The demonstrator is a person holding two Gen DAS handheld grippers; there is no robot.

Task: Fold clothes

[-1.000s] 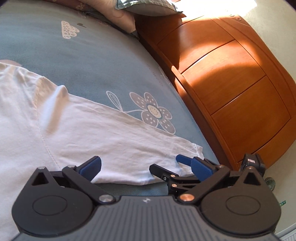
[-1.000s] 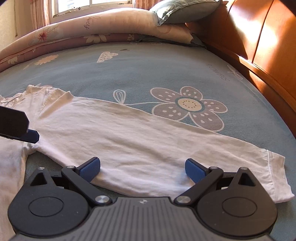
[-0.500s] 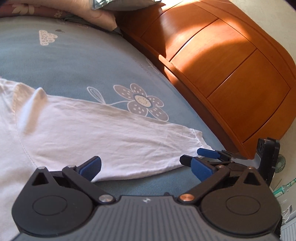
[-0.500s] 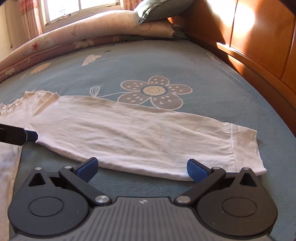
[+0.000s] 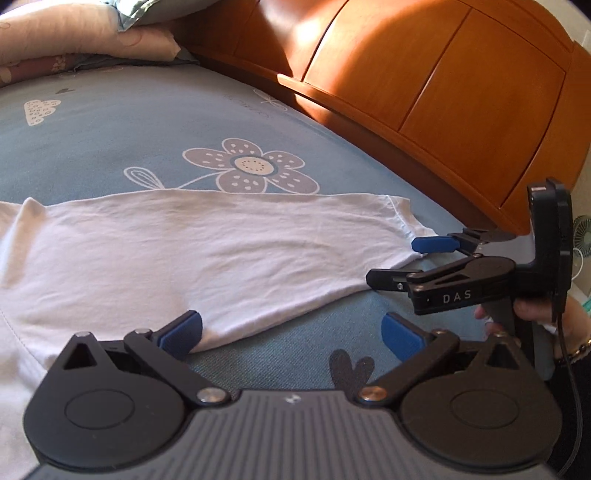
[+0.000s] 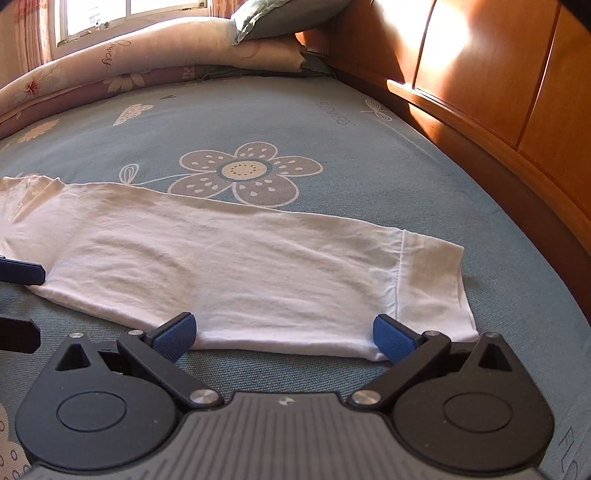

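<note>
White long-sleeved shirt (image 5: 192, 251) lies flat on the bed (image 5: 110, 140), its one sleeve stretched out sideways across the blue sheet just short of a printed flower (image 5: 251, 166). In the left wrist view the left hand-held gripper (image 5: 291, 330) sits low over the sheet with its jaws spread wide; its left blue pad (image 5: 181, 330) touches the near edge of the sleeve close to the shirt's body, and its right pad hangs over bare sheet. Ahead and to the right of it, the right hand-held gripper (image 5: 402, 260) reaches in from the side, a hand (image 5: 532, 314) around its handle. Its jaws are parted and stand at the cuff corner, the upper blue pad just over the fabric edge.

In the right wrist view the right hand-held gripper (image 6: 284, 330) is wide open, both pads at the near edge of the sleeve; the right pad meets the fabric just beside the cuff (image 6: 432, 280). The tip of the other gripper shows at the far left, against the sleeve near the armpit. Beyond the shirt lie a folded quilt (image 6: 147, 62) and a pillow (image 6: 280, 18), and a wooden headboard (image 6: 498, 74) runs along the right side.
</note>
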